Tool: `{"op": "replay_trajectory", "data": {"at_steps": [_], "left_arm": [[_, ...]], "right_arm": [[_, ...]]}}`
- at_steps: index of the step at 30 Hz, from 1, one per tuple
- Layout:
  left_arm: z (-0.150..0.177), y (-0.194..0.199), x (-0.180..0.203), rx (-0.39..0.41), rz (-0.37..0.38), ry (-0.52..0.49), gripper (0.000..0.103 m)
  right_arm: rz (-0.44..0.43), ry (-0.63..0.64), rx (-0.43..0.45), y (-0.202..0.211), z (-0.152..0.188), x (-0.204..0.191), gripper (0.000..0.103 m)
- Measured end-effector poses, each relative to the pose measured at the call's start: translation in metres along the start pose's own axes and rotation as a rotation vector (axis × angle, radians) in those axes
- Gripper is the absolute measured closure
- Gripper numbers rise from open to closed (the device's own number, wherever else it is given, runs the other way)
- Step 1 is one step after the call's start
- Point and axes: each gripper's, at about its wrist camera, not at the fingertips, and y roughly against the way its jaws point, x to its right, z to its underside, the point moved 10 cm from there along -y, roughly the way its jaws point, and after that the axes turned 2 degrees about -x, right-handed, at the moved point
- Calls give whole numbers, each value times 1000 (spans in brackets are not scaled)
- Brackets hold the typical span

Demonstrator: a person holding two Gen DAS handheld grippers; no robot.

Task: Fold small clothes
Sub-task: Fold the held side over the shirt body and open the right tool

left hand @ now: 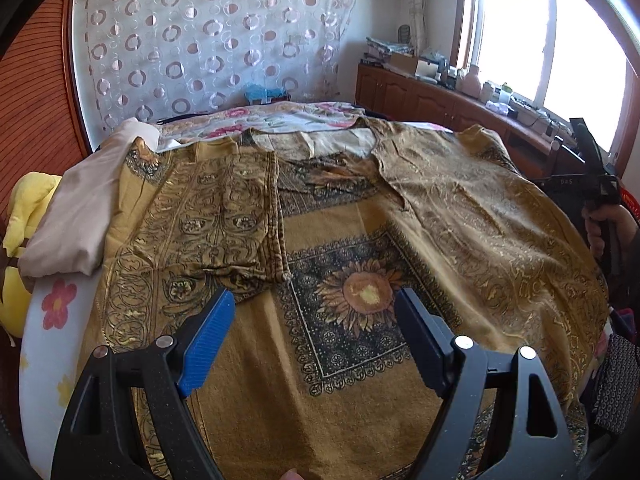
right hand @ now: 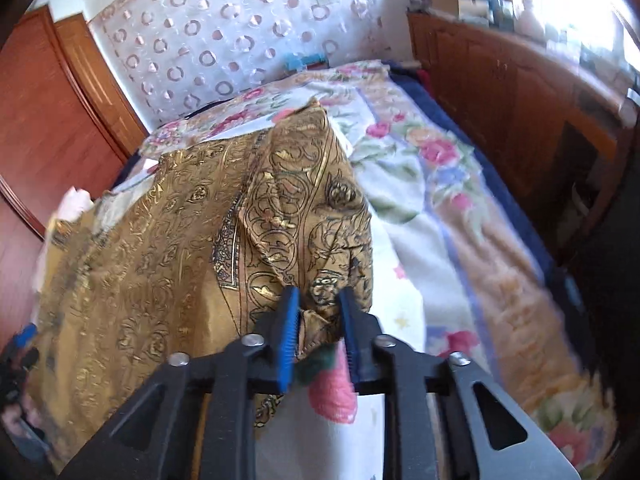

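On the bed [left hand: 60, 360], over its flowered blanket [right hand: 420, 208], lay the gold patterned garment [left hand: 320, 400], spread nearly from edge to edge, with its sunflower panel [left hand: 360, 292] facing up in the middle. One side of it was already folded inward on your left, its edge running beside that panel. Your left gripper [left hand: 316, 312] hung above the cloth with its jaws spread wide and nothing between them, the blue pad [left hand: 208, 340] just over the folded side's lower hem. Your right gripper [right hand: 320, 328] was at the far right side of the garment; its jaws were pressed nearly together on a bunched fold of the gold fabric, which rose in a peak beyond the fingertips, clear of the blanket. That view was blurred at its edges. A beige cloth [left hand: 80, 220] sat at the left edge of the bed, beside a yellow soft toy [left hand: 28, 208]. A wooden cabinet [left hand: 420, 96] ran along the wall under the window [left hand: 520, 40].
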Motion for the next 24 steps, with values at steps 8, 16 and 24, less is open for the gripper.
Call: {"op": "replay_trajectory", "data": {"at_steps": [8,16,24], "left_arm": [[4,-1,1,-19,6,8,20],[7,-6,-1,-50,-2,18,20],[8,-8,-4,-61,6,34,20]], "right_arm": [[140,171,201,39,-21,-31,98],[29,343,172,37,6,-101,97],[4,384,36,-10,34,-108,97]]}}
